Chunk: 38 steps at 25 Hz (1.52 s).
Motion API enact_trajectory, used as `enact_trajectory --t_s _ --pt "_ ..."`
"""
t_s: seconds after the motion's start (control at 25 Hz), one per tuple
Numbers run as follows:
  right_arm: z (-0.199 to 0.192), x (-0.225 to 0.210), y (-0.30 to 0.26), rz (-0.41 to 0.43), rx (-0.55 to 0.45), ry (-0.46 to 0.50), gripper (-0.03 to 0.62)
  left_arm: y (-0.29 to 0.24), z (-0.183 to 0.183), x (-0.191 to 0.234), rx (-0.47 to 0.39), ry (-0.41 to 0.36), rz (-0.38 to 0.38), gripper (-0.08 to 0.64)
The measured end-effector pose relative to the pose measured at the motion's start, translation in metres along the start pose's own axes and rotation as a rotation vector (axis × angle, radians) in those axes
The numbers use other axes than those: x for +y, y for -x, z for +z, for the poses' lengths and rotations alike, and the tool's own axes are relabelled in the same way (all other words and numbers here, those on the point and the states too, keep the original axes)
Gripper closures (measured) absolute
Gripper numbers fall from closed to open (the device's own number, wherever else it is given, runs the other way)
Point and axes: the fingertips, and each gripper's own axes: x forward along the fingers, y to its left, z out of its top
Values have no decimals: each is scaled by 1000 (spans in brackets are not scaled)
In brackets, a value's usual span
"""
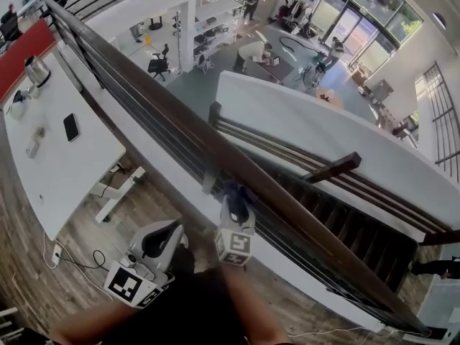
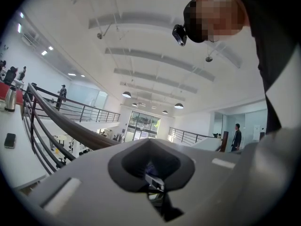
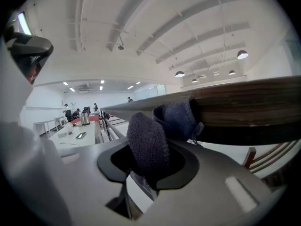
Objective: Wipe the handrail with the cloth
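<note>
White-bodied, your left gripper [image 1: 159, 241] sits low, on your side of the wooden handrail [image 1: 180, 124], jaws together, nothing between them. Just right of it, your right gripper [image 1: 236, 208] is clamped on the dark blue cloth [image 3: 148, 142], and the cloth touches the handrail's near edge.

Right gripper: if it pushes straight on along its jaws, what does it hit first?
The handrail. The right gripper is shut on the cloth, whose far fold looks pressed against the wood, so nothing else lies between.
</note>
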Motion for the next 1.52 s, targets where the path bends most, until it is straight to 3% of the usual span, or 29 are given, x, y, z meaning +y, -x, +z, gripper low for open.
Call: enact_trajectory --t_s 0.44,1.04,1.28,1.52 --pt "-32 -25 -57 -79 84 32 477 13 -4 56 26 56 65 561" --pt "-87 -34 -72 -117 200 6 477 1 -12 69 59 36 26 561" --pt "-89 -32 -70 -118 218 76 477 2 -18 78 76 48 26 561" --pt "-100 -34 -57 -135 272 73 476 -5 -16 69 85 39 -11 561"
